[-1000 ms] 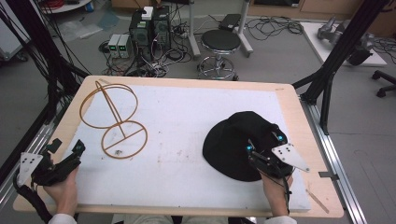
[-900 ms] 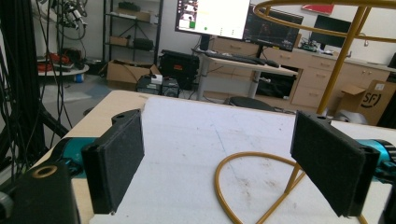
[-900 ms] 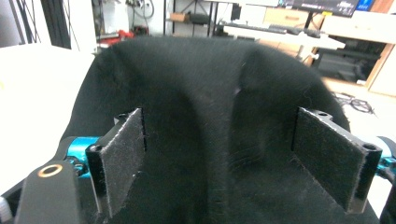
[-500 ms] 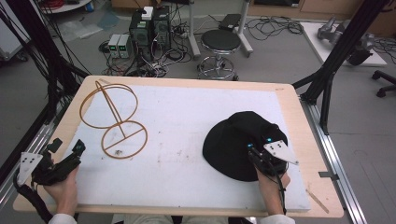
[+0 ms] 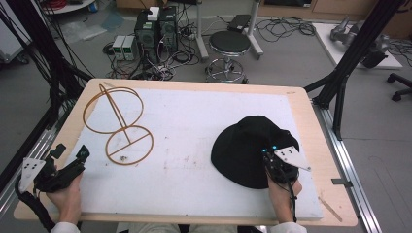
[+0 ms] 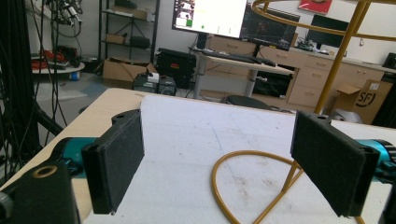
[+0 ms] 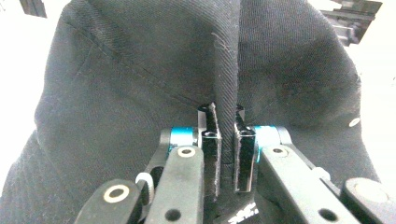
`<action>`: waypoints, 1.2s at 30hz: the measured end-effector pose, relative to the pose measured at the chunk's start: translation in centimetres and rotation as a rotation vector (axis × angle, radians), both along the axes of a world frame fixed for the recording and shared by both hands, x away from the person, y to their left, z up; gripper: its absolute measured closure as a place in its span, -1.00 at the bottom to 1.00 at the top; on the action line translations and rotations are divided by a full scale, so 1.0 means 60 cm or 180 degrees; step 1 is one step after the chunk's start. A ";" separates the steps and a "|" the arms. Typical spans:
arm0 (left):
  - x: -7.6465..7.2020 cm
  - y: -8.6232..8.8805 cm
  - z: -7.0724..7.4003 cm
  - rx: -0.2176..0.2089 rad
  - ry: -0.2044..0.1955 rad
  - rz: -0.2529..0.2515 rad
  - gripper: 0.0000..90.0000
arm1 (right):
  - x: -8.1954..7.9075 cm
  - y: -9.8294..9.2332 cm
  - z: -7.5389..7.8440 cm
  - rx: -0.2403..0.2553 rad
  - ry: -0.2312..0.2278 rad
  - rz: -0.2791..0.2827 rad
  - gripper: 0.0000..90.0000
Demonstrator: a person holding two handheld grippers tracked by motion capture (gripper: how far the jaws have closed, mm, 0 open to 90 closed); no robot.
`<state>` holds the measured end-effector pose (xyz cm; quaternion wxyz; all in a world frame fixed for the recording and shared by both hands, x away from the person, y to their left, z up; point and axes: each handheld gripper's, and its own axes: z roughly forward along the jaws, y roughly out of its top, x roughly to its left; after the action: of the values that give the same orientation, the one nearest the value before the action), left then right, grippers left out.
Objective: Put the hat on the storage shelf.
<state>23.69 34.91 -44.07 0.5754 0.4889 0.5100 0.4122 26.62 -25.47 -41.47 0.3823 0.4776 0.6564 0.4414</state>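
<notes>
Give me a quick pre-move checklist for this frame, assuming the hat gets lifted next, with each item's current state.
1. Right gripper shut on a fold of the black hat: ok, jaws pinch a ridge of fabric.
2. How deep the fabric sits between the pads: cannot tell.
3. Left gripper open and holding nothing: ok, jaws wide apart.
4. Wire stand upright, base ring flat on the white mat: ok.
5. Space between hat and stand for a lift: ok, bare mat lies between them.
6. Hat free of snags underneath: cannot tell, its underside is hidden.
</notes>
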 end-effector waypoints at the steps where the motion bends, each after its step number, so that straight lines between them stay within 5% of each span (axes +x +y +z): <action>1: 0.000 0.000 0.000 0.0000 0.0000 -0.0002 -0.61 | -0.001 -0.003 0.000 0.0002 -0.0009 0.0027 0.91; 14: 0.002 0.008 -0.003 -0.0114 -0.0004 -0.0038 -0.61 | -0.006 -0.006 0.008 0.0018 -0.0166 0.0125 0.91; 23: 0.002 0.010 0.000 -0.0140 -0.0024 -0.0057 -0.61 | -0.012 0.008 0.040 0.0118 -0.0510 0.0216 0.91; 27: 0.001 0.011 0.001 -0.0125 -0.0023 -0.0041 -0.61 | -0.008 0.023 0.061 0.0278 -0.0719 0.0319 0.90; 36: 0.000 0.010 0.001 -0.0084 -0.0033 -0.0020 -0.61 | 0.003 0.040 0.097 0.0461 -0.0972 0.0344 0.91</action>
<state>23.71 35.50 -44.00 0.5857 0.4807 0.5108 0.4063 26.78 -23.10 -35.67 0.4178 0.3954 0.5820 0.5748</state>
